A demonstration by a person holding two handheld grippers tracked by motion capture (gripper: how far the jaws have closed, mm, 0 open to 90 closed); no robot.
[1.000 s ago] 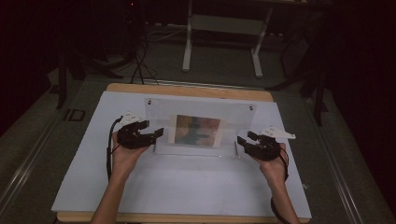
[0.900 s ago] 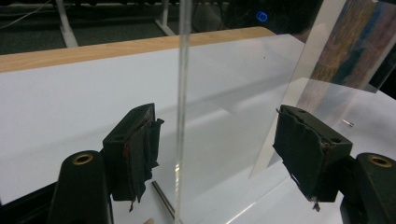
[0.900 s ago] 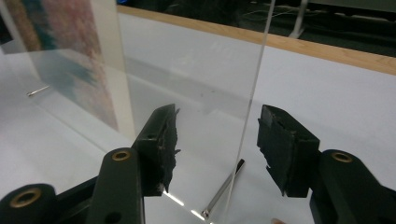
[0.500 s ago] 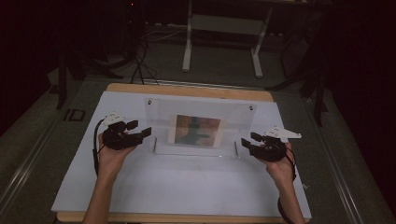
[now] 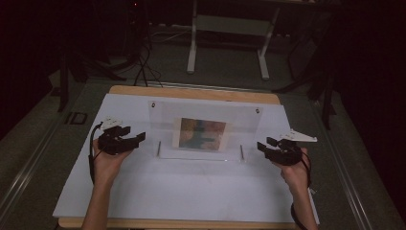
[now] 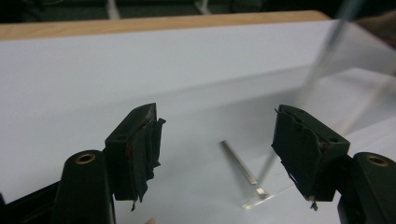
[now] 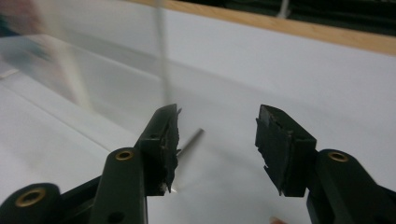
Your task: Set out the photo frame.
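Acrylic frame: one; metal pins: seemingly two.

A clear plastic picture frame holds a print blotched in orange, tan and dark teal. It stands on a white sheet covering a table with a light wooden edge, visible at twelve o'clock. At nine o'clock the left gripper is black with a pale grey plate; at three o'clock the right gripper is coloured the same. Silver pins glint in the frame's base.
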